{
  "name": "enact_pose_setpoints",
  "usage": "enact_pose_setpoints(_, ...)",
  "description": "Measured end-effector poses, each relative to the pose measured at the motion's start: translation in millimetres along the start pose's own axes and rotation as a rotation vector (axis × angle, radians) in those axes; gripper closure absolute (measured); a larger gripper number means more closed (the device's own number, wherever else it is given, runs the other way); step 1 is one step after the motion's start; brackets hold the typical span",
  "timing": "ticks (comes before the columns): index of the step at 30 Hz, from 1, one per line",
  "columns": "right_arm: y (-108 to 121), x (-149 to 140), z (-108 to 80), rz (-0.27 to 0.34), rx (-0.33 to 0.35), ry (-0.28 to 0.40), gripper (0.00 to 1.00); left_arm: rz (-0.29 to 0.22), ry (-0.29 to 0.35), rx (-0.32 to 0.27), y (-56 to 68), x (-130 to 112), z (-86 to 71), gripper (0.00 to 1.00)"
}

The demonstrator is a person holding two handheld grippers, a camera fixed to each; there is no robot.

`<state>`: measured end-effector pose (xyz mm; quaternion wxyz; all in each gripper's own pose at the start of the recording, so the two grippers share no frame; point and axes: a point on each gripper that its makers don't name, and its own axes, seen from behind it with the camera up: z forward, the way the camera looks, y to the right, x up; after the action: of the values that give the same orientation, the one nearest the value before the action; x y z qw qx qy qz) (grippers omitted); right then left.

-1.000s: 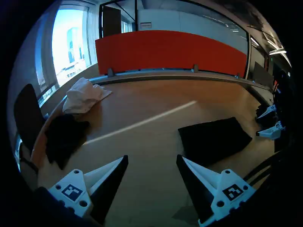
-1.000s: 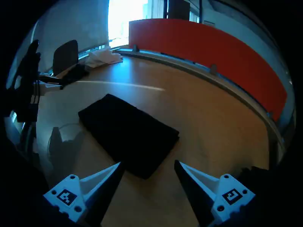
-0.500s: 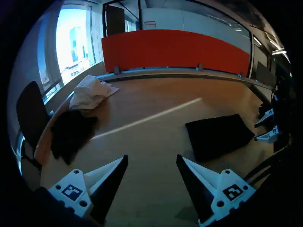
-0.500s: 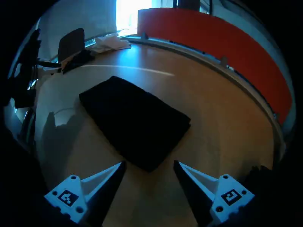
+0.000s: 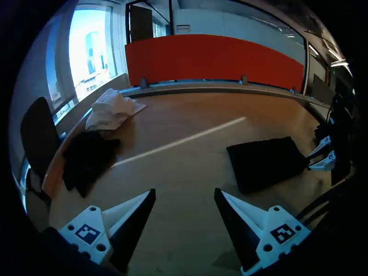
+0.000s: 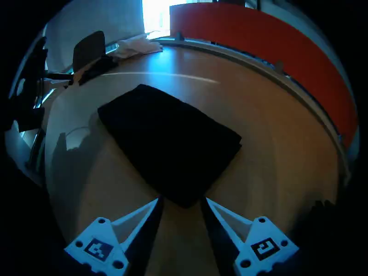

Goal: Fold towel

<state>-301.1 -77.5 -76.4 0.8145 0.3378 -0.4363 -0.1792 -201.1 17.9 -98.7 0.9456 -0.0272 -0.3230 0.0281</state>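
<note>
Change, L to R: left gripper (image 5: pixel 184 191) view barely shifted vs 1 s ago; hangs over bare table (image 5: pixel 184 152). Right gripper (image 6: pixel 181 198) has come down onto near corner of black towel (image 6: pixel 170 138), fingers narrower than before. Means: prob. start of corner pick for next fold. Towel lies flat mid-table, looks already folded.
Claws: left jaws wide apart, holding + touching nothing. Right jaws part-closed, gap left, towel corner between tips; contact w/ cloth unclear, no clamp seen.
</note>
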Motion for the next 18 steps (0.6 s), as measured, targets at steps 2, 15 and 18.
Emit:
enact_pose_setpoints(2, -1.1, -0.8, 1.6, 0.003, 0.003, -0.003, 0.49, 0.001, -0.001, 0.001, -0.8, -0.3, 0.0, 0.06)
enact_pose_setpoints(15, -2.7, -2.7, 1.3, -0.007, 0.004, -0.003, 0.82, 0.0, -0.005, 0.004, -3.4, -1.9, 1.5, 0.06)
enact_pose_setpoints(18, -2.0, -1.1, 1.1, -0.013, -0.002, 0.004, 0.92, 0.001, -0.004, 0.004, -3.1, -2.0, 1.7, 0.06)
